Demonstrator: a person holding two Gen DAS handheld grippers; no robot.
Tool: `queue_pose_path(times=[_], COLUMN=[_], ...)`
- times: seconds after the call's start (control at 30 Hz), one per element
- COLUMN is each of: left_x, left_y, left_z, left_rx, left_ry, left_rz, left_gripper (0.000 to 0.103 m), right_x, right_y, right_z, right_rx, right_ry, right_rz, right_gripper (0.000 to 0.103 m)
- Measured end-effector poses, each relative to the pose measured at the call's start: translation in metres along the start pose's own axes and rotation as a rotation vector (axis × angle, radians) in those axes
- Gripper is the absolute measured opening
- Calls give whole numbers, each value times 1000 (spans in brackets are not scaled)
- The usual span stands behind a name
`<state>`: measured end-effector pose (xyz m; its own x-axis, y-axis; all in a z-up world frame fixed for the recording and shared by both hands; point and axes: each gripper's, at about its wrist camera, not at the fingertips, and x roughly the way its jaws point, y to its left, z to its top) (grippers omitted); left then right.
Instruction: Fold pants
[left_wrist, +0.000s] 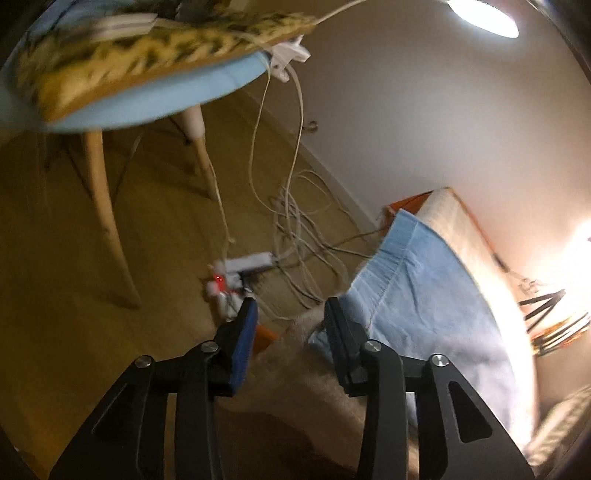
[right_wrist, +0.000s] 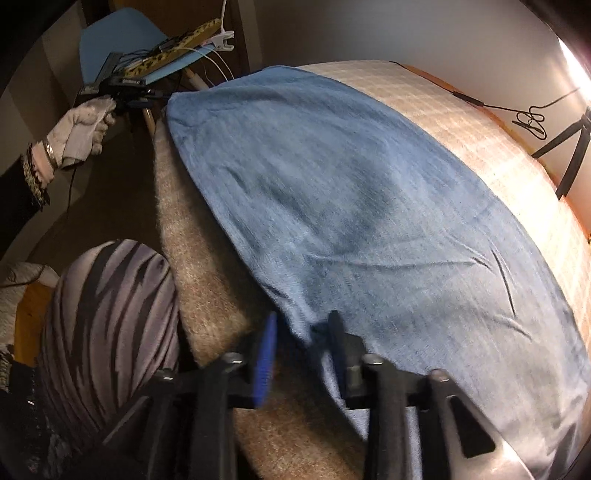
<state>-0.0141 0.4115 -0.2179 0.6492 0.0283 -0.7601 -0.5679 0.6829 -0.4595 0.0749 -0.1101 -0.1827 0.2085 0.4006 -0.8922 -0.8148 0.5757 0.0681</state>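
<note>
Blue denim pants (right_wrist: 369, 206) lie spread over a beige blanket (right_wrist: 207, 266) on a bed. In the left wrist view their hemmed end (left_wrist: 424, 280) hangs at the bed's corner. My left gripper (left_wrist: 290, 314) is open and empty, just left of that end, its right finger at the cloth edge. It also shows far left in the right wrist view (right_wrist: 129, 92), held by a gloved hand. My right gripper (right_wrist: 303, 332) is open, its jaws on either side of the pants' near edge, not closed on it.
A blue chair (left_wrist: 155, 99) with a leopard-print cushion (left_wrist: 147, 55) stands left of the bed. A power strip (left_wrist: 247, 262) and tangled white cables (left_wrist: 295, 221) lie on the wooden floor. A striped pillow (right_wrist: 107, 325) sits near left. A tripod (right_wrist: 569, 147) stands at the wall.
</note>
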Motion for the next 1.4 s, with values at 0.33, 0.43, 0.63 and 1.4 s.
queue_pose_path(times=[0.33,0.43,0.63,1.4], left_x=[27,32,33,21], left_y=[17,8,-2,-89], left_z=[-16,-21,-22,-13], left_rx=[-265,-253,-222,134], left_ry=[141,153,124,-89], left_rz=[-273,-295,-286,-151], left_gripper=[63,63,63,20], right_x=[-9,-8,0,-5], right_y=[8,10,12,-13], right_z=[11,12,16,24], right_rx=[13,10,17,100], right_ry=[-1,7,27,7], right_rz=[-8,-11,-10,-11], right_gripper=[39,40,40,48])
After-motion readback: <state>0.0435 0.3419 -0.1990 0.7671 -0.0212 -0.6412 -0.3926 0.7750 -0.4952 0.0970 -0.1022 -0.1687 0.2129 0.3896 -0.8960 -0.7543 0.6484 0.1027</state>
